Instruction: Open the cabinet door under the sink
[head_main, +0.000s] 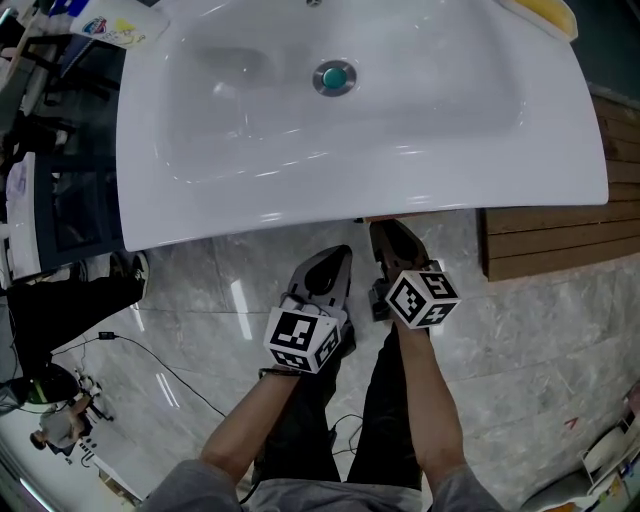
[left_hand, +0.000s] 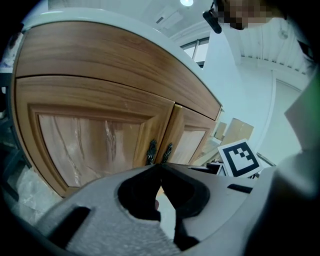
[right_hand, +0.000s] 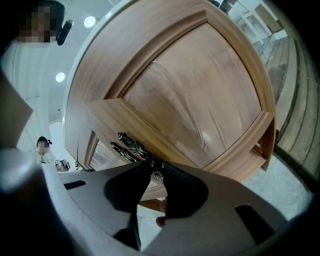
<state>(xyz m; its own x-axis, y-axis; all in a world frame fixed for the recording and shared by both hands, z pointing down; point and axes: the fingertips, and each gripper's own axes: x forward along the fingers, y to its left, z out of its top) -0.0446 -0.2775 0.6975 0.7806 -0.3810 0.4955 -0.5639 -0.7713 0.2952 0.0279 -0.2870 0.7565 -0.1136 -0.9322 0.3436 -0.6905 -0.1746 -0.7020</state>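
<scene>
The right gripper is closed on the lower end of the dark handle. The cabinet door stands just ahead of it, under the sink. The left gripper is empty, jaws together, just short of the doors. The wooden door looks stiff and likely light. Its thin, ornate handle is the only real hold.

The pale, glossy marbled floor carries the wooden cabinet, which stands directly on it. A thin black cable snakes across it on the person's left, and a slatted wooden board lies on the right.
</scene>
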